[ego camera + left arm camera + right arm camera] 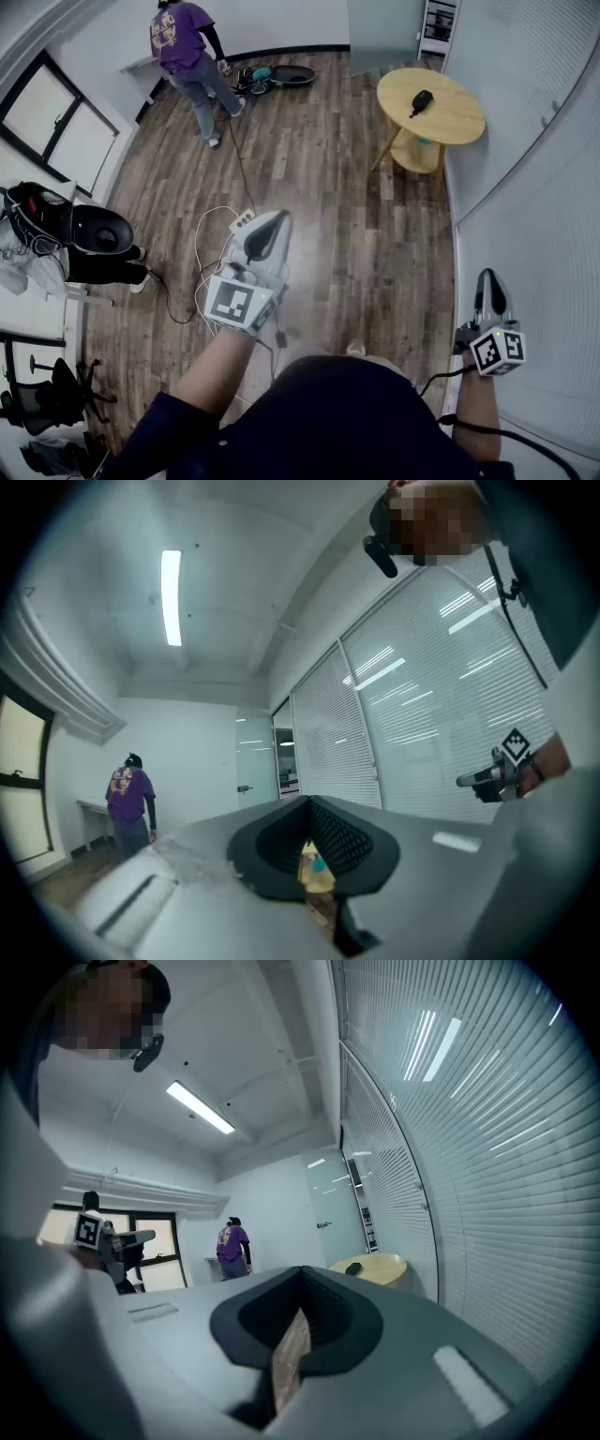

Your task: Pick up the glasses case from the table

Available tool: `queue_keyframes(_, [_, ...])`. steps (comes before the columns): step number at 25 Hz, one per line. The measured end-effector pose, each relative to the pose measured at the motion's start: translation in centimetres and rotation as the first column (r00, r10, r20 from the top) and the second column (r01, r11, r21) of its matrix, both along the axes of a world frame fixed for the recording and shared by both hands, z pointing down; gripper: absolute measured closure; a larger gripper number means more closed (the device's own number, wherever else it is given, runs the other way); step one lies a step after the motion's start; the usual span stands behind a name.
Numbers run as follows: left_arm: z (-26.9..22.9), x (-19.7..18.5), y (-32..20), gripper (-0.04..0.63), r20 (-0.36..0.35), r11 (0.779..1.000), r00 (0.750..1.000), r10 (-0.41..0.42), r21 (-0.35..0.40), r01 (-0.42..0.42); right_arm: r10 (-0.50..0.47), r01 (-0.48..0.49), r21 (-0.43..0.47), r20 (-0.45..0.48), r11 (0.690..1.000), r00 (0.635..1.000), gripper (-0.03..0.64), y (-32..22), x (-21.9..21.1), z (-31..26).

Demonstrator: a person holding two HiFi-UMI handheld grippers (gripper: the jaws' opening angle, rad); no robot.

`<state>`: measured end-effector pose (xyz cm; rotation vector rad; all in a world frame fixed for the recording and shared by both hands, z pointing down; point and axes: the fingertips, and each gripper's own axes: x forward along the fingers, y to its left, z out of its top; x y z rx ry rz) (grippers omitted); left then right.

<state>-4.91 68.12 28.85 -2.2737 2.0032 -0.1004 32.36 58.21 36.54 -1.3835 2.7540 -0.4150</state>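
Grippers first: the left gripper (274, 221) and right gripper (489, 281) both have their jaws closed on nothing. They are well apart from the glasses case (422, 101), which lies on the round wooden table (466, 133) across the room. The approach looks barely begun. The next move likely means walking over and opening one pair of jaws.

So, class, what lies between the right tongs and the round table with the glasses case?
Only bare wooden floor: the head view shows nothing standing between the right tongs and the round table bearing the glasses case.
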Motion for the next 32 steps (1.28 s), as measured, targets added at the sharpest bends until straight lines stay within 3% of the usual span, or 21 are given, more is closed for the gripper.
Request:
queue_keyframes(6, [2.4, 2.1, -2.9, 0.592, -0.015, 1.0, 1.0, -0.016, -0.017, 0.015, -0.052, 0.052, -0.013, 0.013, 0.999, 0.999, 0.611, -3.1, 0.7, 0.5])
queue_keyframes(11, [4.5, 2.1, -6.1, 0.592, -0.016, 0.997, 0.999, 0.028, -0.07, -0.029, -0.026, 0.026, -0.012, 0.014, 1.0, 1.0, 0.611, -5.3, 0.5, 1.1])
queue_keyframes(16, [6.0, 0.5, -13.3, 0.592, -0.057, 0.994, 0.996, 0.069, -0.081, -0.074, 0.023, -0.022, -0.012, 0.049, 1.0, 0.999, 0.611, -10.2, 0.4, 2.3])
queue_keyframes(24, [6.7, -6.4, -25.9, 0.592, -0.096, 0.985, 0.988, 0.118, -0.114, -0.129, 0.103, -0.102, -0.025, 0.047, 0.994, 0.994, 0.611, -19.6, -5.8, 0.9])
queue_keyframes(32, [7.2, -12.1, -36.1, 0.592, -0.139, 0.977, 0.977, 0.163, -0.114, -0.18, 0.065, -0.066, 0.031, 0.01, 0.997, 0.998, 0.611, -27.5, -13.6, -2.2])
